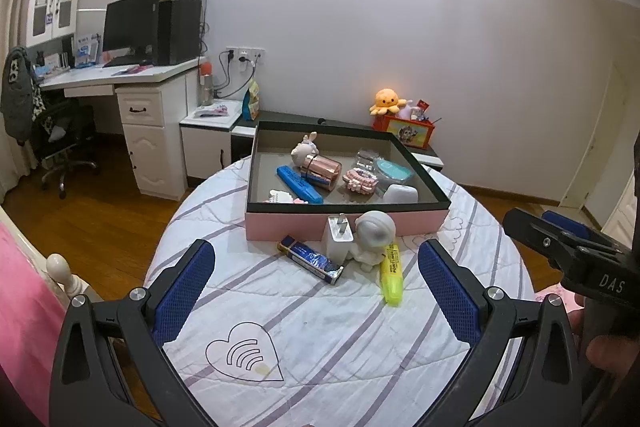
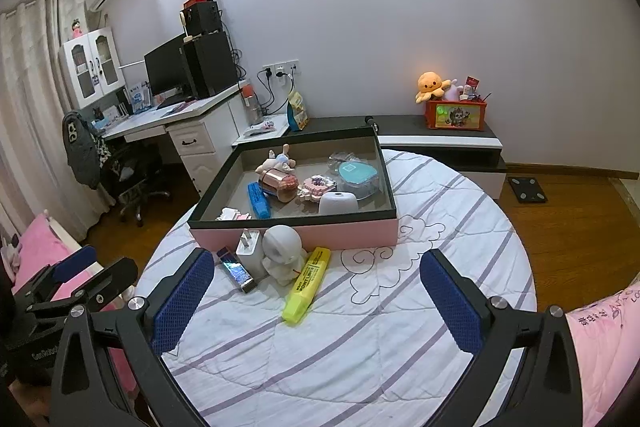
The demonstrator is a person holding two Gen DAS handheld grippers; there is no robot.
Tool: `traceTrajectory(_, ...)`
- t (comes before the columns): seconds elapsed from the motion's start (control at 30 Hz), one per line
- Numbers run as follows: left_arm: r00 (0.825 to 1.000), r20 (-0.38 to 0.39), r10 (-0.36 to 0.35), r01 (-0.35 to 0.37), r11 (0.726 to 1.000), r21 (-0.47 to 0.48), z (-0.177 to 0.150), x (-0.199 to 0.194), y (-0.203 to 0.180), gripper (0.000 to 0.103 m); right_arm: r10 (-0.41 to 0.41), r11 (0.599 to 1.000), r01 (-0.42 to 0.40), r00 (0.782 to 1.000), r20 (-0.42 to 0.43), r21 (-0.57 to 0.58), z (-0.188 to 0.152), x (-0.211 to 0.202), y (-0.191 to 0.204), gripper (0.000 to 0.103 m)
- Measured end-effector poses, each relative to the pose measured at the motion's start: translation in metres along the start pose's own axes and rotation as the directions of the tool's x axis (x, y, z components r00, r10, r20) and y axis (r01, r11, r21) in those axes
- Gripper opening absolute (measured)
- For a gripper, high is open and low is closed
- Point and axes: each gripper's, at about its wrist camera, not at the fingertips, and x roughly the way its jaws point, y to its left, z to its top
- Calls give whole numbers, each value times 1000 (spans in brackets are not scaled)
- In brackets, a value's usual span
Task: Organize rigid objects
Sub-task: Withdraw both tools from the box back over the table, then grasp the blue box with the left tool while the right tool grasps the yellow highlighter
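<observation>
Both tongs were held wide open above the round table with the striped white cover, and neither had hold of anything. The left tongs pointed toward the small group of things in front of the pink box, with its blue pads well apart on either side of them. The right tongs stood a little to the right of that group, so the things were nearer to its left finger.

The box with the dark rim sat on the far half of the table. Inside it lay a blue highlighter, a pink shiny cylinder with a small rabbit figure behind it, a teal round case, a pink toy of small blocks and a white rounded piece.

Outside, just in front of the box wall, stood a white charger plug, touching a white astronaut figure. A blue lighter lay flat just left of the plug. A yellow highlighter lay on the right side of the astronaut, with one end near the figure and the other end toward the tongs.
</observation>
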Motion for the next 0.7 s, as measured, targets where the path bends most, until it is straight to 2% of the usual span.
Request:
traceTrajectory(0.13, 1000, -17, 8, -8, 1000, -2, -3, 7, 4, 103, -14, 1000, 14, 1000, -22, 1, -1, 9, -3, 103)
traceTrajectory(0.4, 995, -102, 13, -15, 1000, -11, -16, 43, 8, 103, -50, 999, 51, 992, -120, 4, -14, 45, -12, 103)
traceTrajectory(0.7, 972, -236, 16, -26, 999, -39, -31, 112, 10, 103, -58, 998, 59, 974, -218, 2, -30, 85, -19, 103)
